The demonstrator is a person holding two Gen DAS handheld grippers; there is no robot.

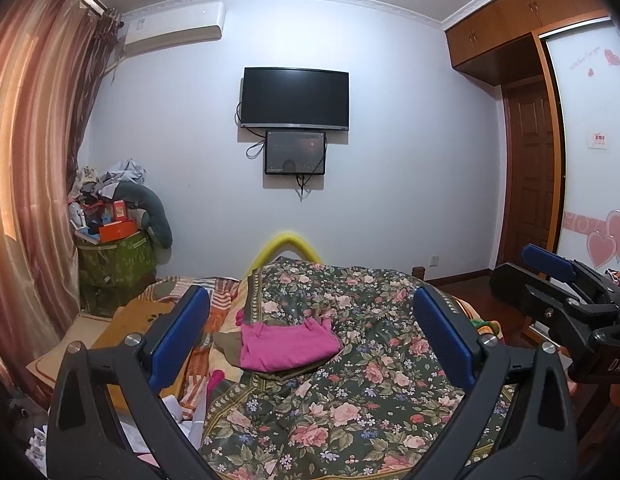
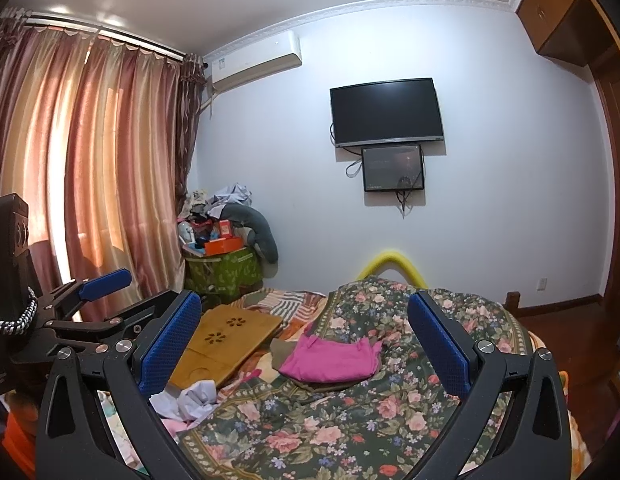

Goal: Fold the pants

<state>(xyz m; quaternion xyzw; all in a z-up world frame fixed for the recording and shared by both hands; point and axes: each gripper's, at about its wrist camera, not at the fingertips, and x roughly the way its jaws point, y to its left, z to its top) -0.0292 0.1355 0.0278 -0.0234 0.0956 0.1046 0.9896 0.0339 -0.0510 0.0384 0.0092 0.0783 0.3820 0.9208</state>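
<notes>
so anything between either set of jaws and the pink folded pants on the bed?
Nothing visible. Both the left gripper and right gripper are open and raised above the floral bedspread, with the pink pants lying ahead on an olive garment. The bamboo lap tray sits off to the left.

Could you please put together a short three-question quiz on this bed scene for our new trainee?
1. True or false: the left gripper is shut on the pink garment.
2. What does the pink garment rest on? A) an olive-brown folded garment on the floral bedspread; B) the wooden lap tray; C) the floor.
3. Fill in: in the right wrist view, the right gripper has its fingers ____ and holds nothing.

Key: 1 false, both grippers are open and held clear of the cloth; 2 A; 3 open.
</notes>
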